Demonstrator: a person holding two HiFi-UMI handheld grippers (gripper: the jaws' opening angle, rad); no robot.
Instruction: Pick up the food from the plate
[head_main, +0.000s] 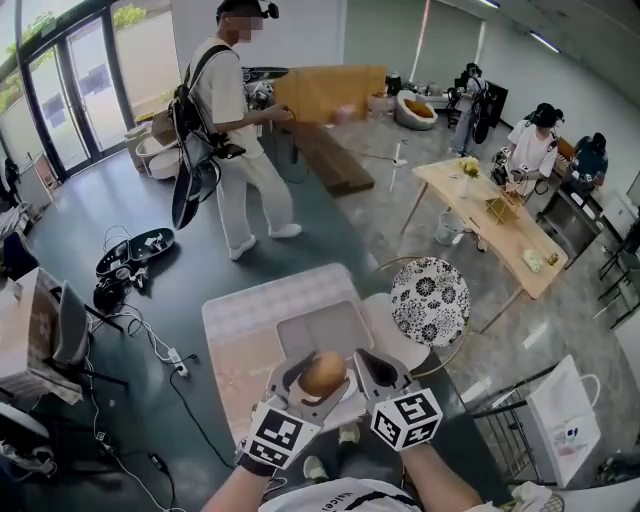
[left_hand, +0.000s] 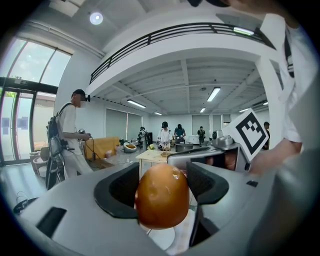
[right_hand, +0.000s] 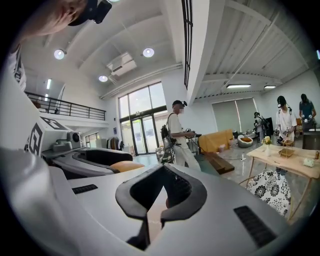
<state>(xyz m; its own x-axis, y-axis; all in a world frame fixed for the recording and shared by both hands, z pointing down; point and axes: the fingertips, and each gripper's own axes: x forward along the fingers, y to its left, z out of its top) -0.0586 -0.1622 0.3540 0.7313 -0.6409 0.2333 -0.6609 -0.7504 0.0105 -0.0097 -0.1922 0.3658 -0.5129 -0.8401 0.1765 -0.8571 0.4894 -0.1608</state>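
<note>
The glossy brown egg-shaped food (left_hand: 162, 197), clamped in the left tongs (left_hand: 162, 186), is best lifted steadily, while the right tongs (right_hand: 152, 212) are pressed together, empty.

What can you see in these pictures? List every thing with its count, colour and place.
food: one, brown, in the left gripper
tray: one, grey, on the pale table, below the food
stool: one, black-and-white patterned, right of the tray
wooden table: one, light brown, far right
bag: one, white, lower right
standing person: one, white clothes, upper left
left gripper: one, grey, shut on the food
right gripper: one, grey, shut, empty
</note>
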